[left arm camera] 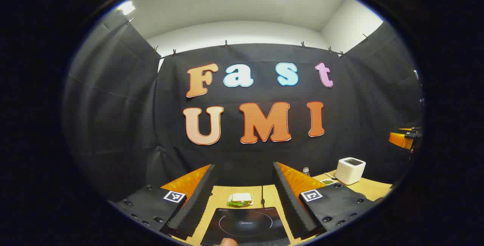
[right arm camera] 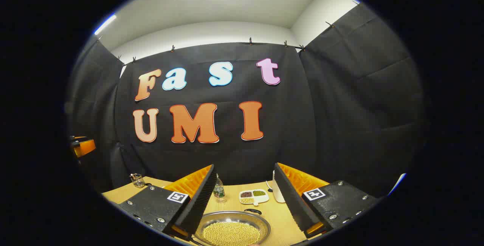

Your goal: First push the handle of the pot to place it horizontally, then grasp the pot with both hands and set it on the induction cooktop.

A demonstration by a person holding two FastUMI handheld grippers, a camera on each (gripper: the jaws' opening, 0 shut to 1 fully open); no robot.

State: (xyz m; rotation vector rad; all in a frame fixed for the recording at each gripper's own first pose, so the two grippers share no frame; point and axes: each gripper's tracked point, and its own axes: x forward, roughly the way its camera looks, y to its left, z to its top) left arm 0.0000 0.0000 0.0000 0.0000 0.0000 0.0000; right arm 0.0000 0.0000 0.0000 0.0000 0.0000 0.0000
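In the right gripper view a shallow metal pot [right arm camera: 231, 231] full of yellow beans sits on the wooden table [right arm camera: 278, 217], low between my fingers. A small dark handle [right arm camera: 252, 211] lies at its far rim. My right gripper [right arm camera: 245, 166] stands open above the pot, touching nothing. In the left gripper view the black induction cooktop [left arm camera: 244, 225] lies flat on the table [left arm camera: 223, 197], just below my left gripper [left arm camera: 244, 166], which is open and holds nothing. Each view catches the other gripper [left arm camera: 402, 140] [right arm camera: 84, 147] far off at the side.
Behind the cooktop lies a sandwich-like item [left arm camera: 240, 199]; a white box-shaped appliance [left arm camera: 349, 170] and a bottle [left arm camera: 306, 170] stand at the right. Behind the pot are a bottle [right arm camera: 218, 190], a divided dish of beans [right arm camera: 254, 196] and a small glass item [right arm camera: 137, 180].
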